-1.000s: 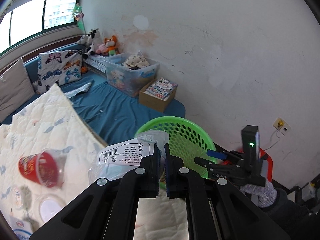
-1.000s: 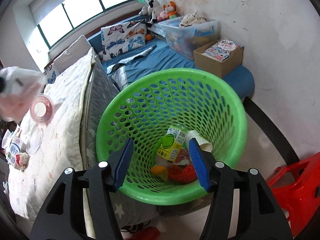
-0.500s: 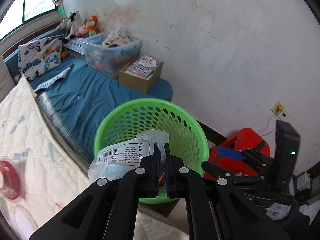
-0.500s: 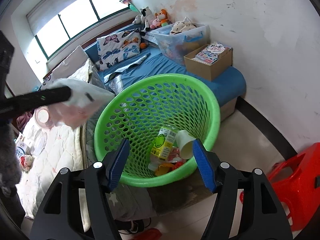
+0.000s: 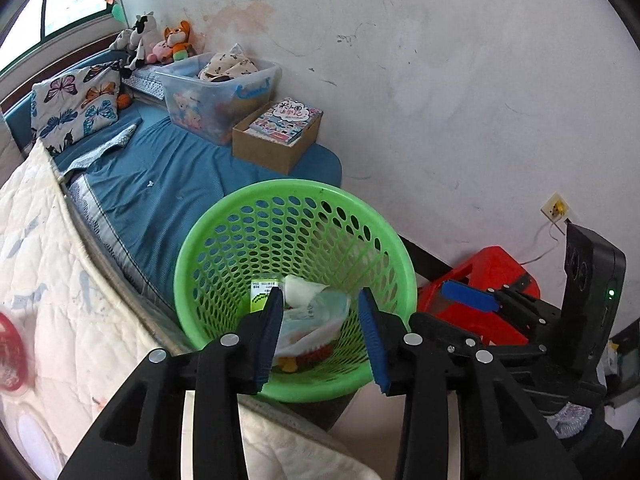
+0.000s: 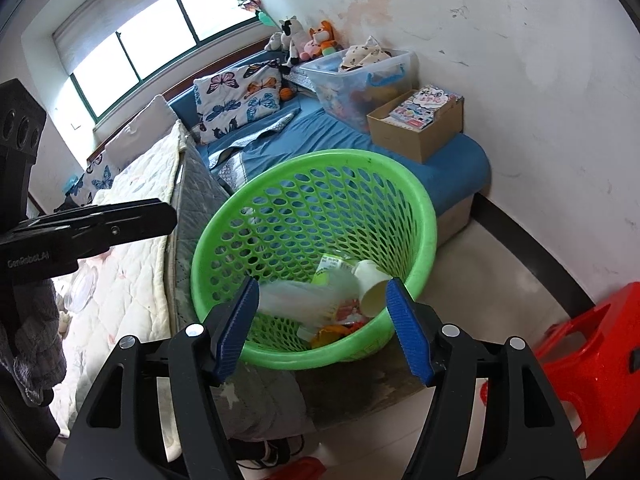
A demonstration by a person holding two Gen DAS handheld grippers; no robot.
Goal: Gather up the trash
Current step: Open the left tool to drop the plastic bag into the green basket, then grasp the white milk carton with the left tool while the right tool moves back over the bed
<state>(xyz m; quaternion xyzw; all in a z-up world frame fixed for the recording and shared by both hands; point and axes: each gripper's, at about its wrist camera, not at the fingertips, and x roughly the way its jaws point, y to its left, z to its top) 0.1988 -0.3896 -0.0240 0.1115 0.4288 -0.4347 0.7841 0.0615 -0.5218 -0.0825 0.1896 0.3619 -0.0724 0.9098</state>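
Trash lies loose in the bottom of the green basket (image 5: pixel 208 240), straight ahead of and below the left gripper (image 5: pixel 320 332): a clear plastic bag (image 5: pixel 320 312) with a white crumpled top sits uppermost, blurred in the right wrist view, over a yellow-green carton (image 6: pixel 332 270), a white paper cup (image 6: pixel 372 292) on its side and some red and orange scraps. The left gripper's jaws are opening and stand apart, the bag seen through the gap but clear of both pads, with nothing pinched. The right gripper (image 6: pixel 324 324) is spread as well and empty, its fingers framing the basket's near rim without touching it. The basket's round rim is open all the way around, and above it there is free air. To the left gripper's left, the quilted mattress (image 5: pixel 60 280) edge runs tight against the basket's wall, leaving little room on that side. Beyond the basket a blue bedsheet (image 5: pixel 160 184) carries a cardboard box (image 5: pixel 276 148) and a clear storage bin (image 5: pixel 216 92), both well apart from the rim. To the right gripper's right, bare floor opens out toward a red stool (image 6: pixel 592 360) and the white wall (image 6: pixel 540 120). A red cup (image 5: pixel 12 352) lies blurred on the mattress, far to the left gripper's left.
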